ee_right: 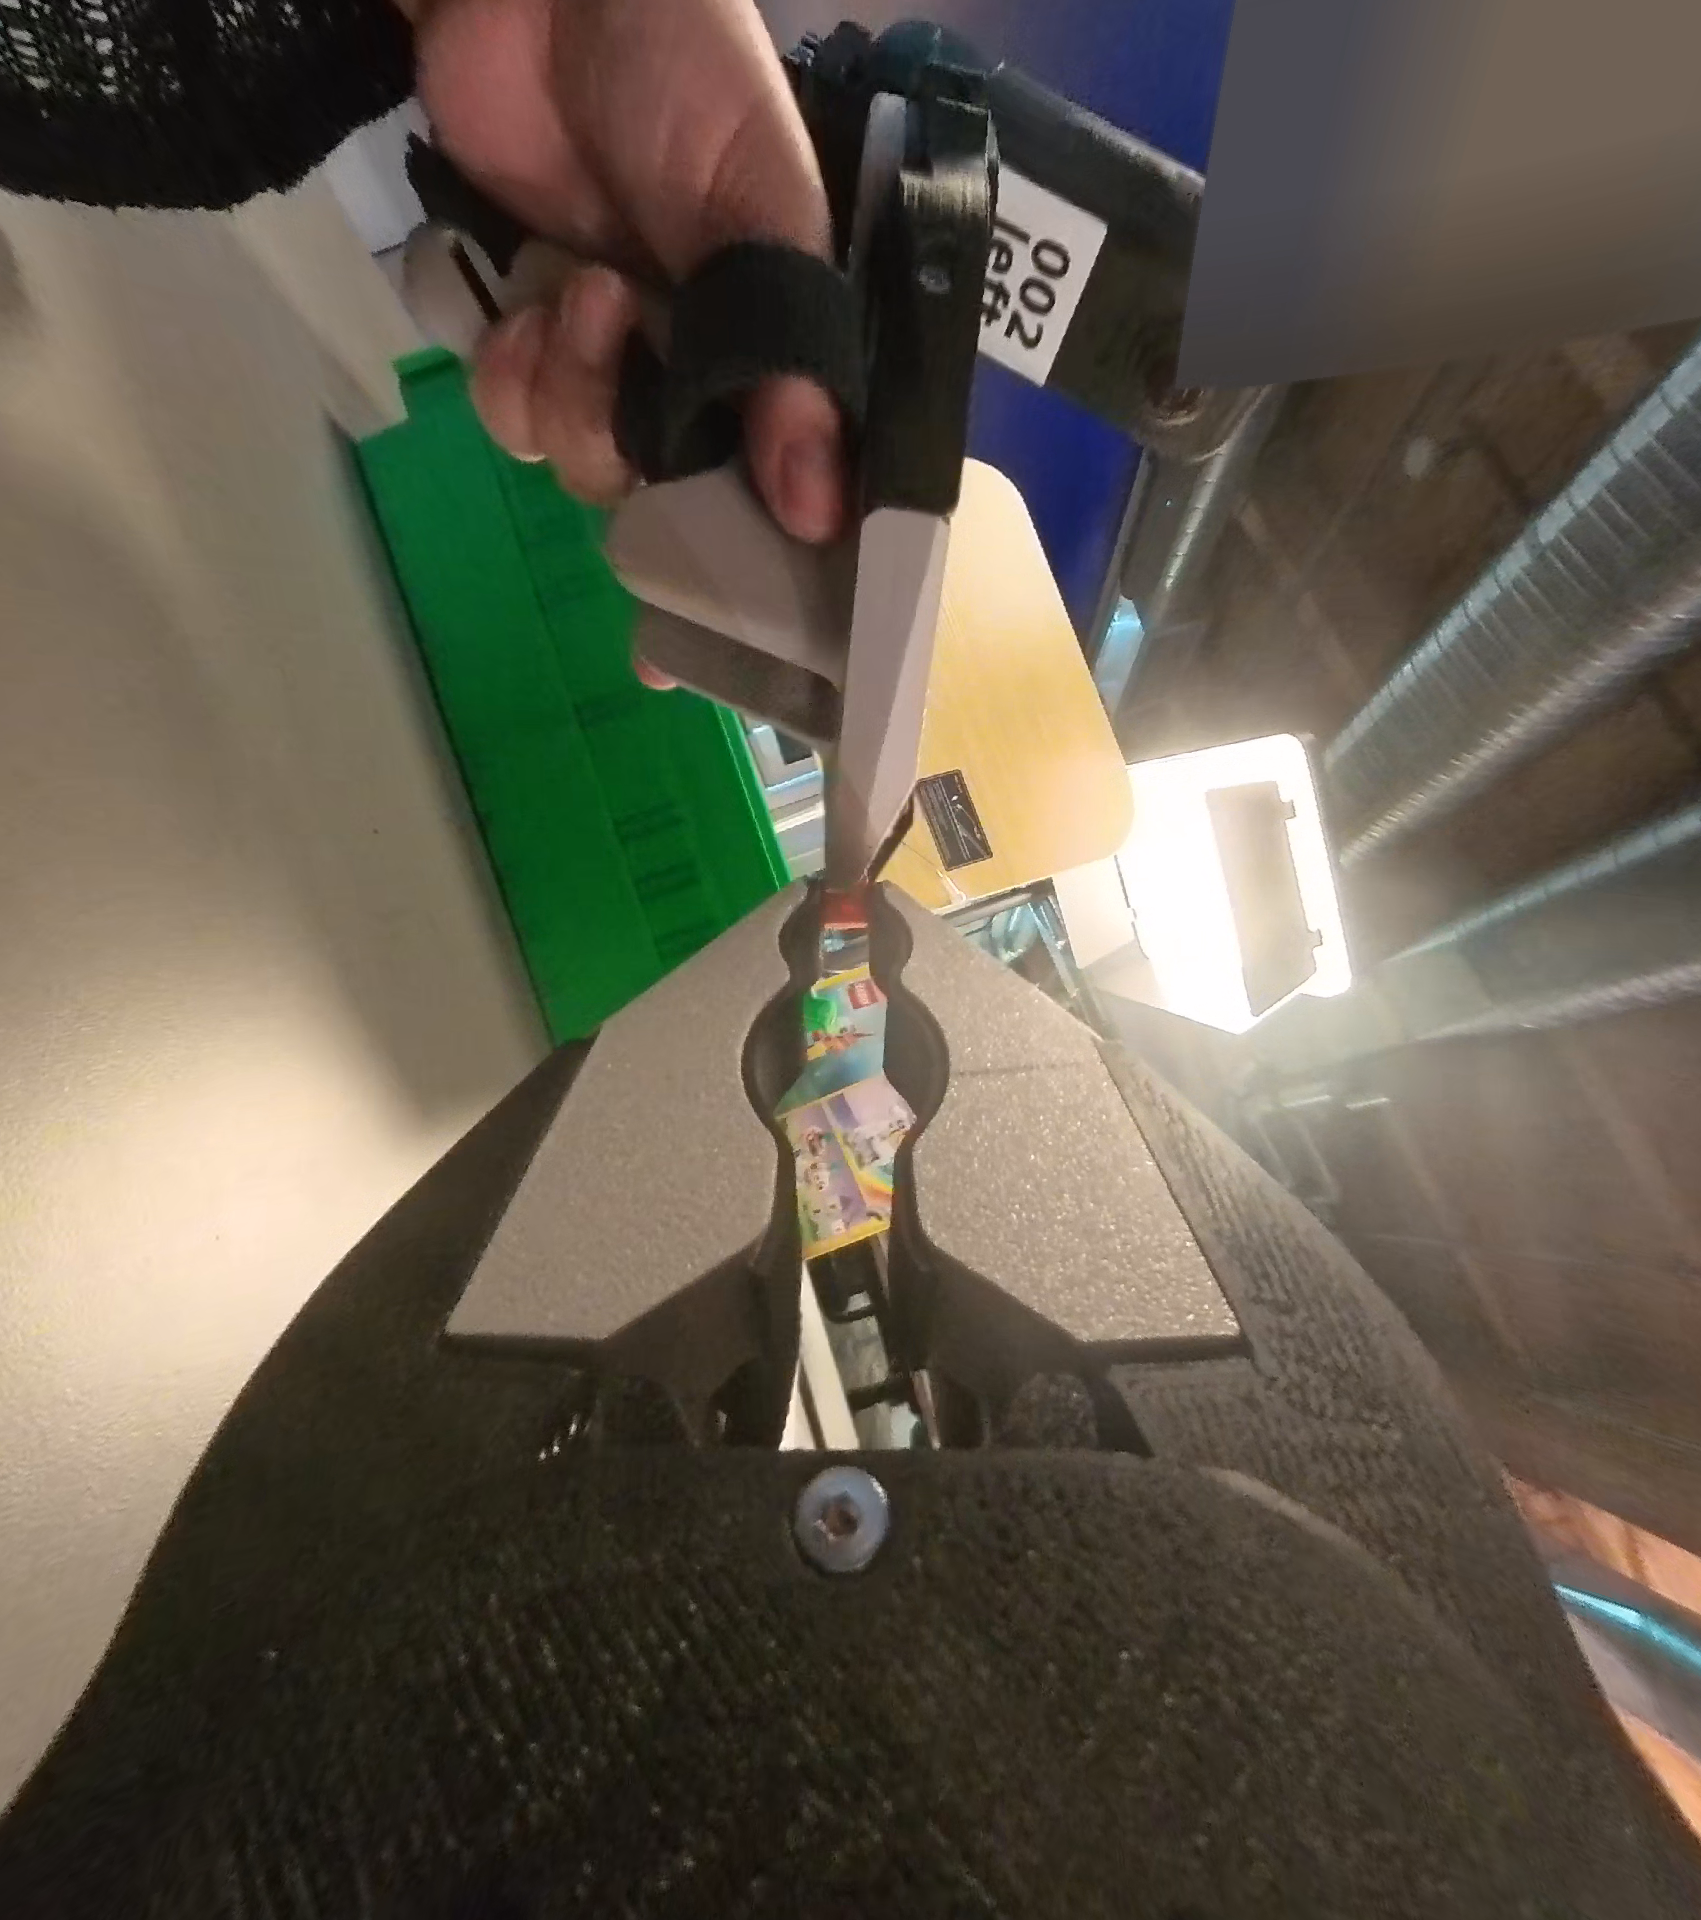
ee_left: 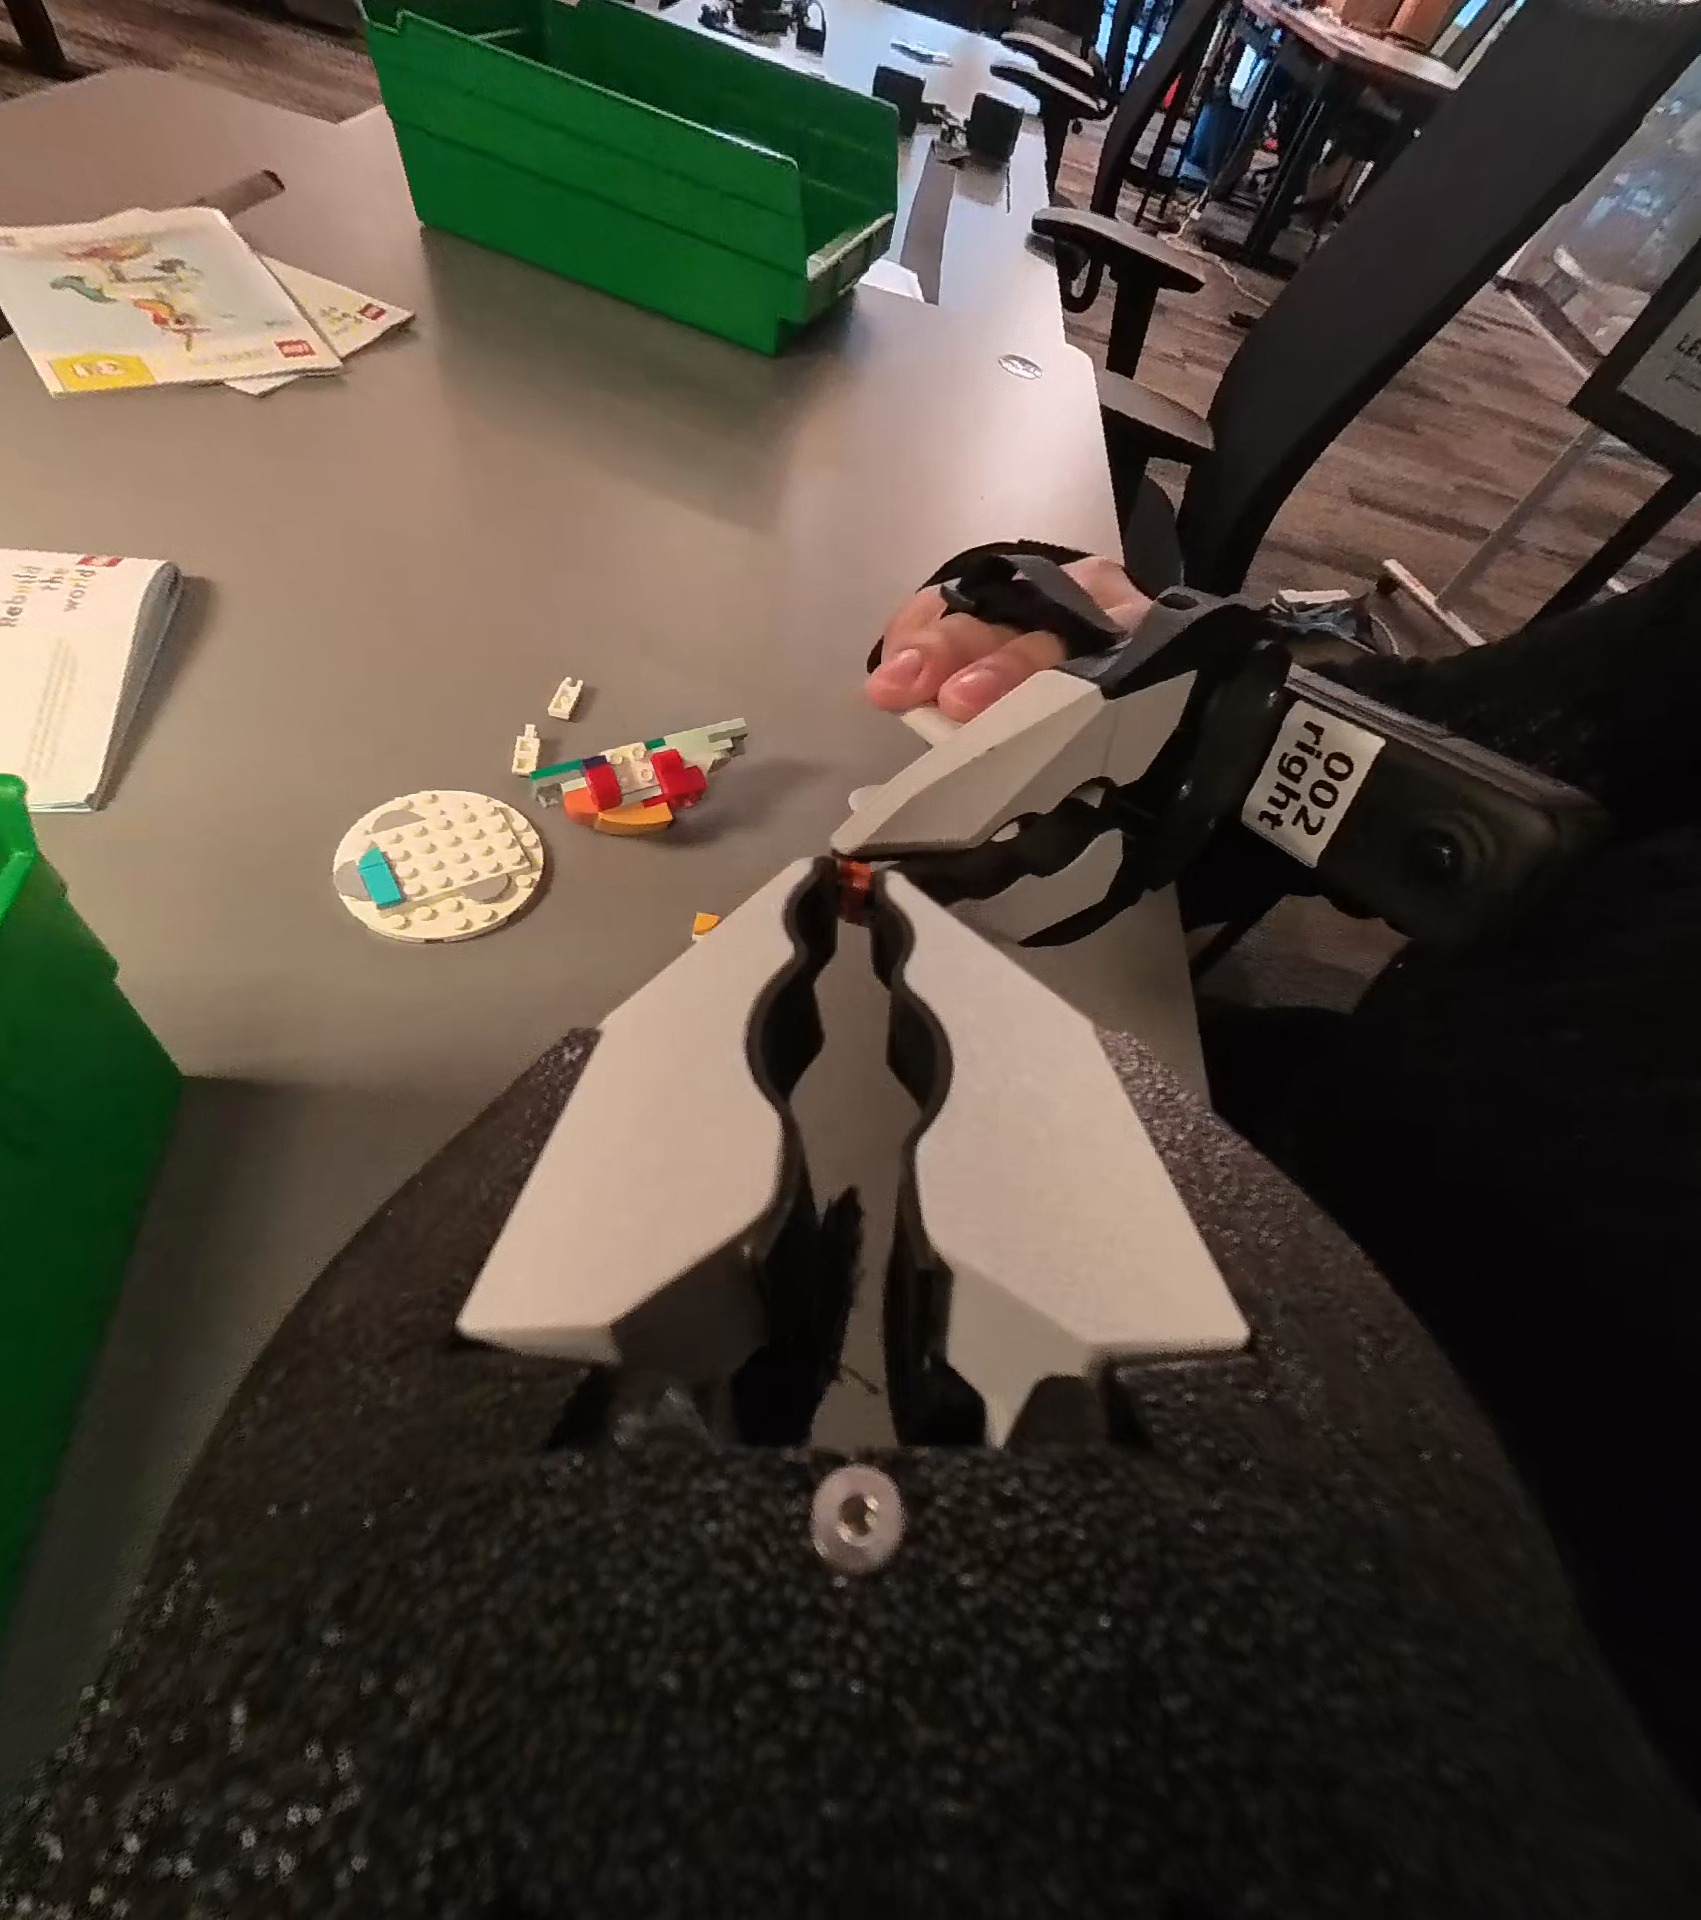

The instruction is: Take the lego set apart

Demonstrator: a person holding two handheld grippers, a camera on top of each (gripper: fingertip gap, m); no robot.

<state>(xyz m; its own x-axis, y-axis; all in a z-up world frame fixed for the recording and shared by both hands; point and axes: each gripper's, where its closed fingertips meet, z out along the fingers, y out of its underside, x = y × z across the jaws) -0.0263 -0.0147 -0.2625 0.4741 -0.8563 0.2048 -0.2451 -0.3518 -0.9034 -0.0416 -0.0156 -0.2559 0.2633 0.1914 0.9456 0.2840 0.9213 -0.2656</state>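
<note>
Right, both our grippers meet tip to tip on one small piece. Our left gripper (ee_left: 851, 883) has its jaws nearly together, clenched on a small red-orange brick stack (ee_left: 854, 891) at the very tips. Our right gripper (ee_left: 851, 842) comes in from the right side, jaws also pinched down on the same stack from above; in the right wrist view it (ee_right: 846, 899) shows a sliver of red between its tips with the left gripper's fingers meeting it head on. We read this as a pull-apart in progress, the two bricks not yet separated.

Just past the tips, a loose orange bit (ee_left: 707, 923) lies on the grey table (ee_left: 513, 520). Farther out sits the round white plate (ee_left: 439, 864), mostly stripped, with one teal tile (ee_left: 376, 873) and some grey tiles on it. Beside it is the remaining sub-assembly (ee_left: 640, 779), a red, orange, white and pale green cluster, clearly in need of more work. Two tiny white clips (ee_left: 547, 725) lie loose near it.

Further out: the instruction booklets (ee_left: 150, 301), another booklet (ee_left: 25, 675) at the left edge, a green bin (ee_left: 638, 177) at the far end and a second green bin (ee_left: 4, 1039) near left.

Our estimate: roughly midway. The base is nearly bare and several parts are off, but the cluster, the held stack and the last tiles remain. We can't see whether anything is binned.
</note>
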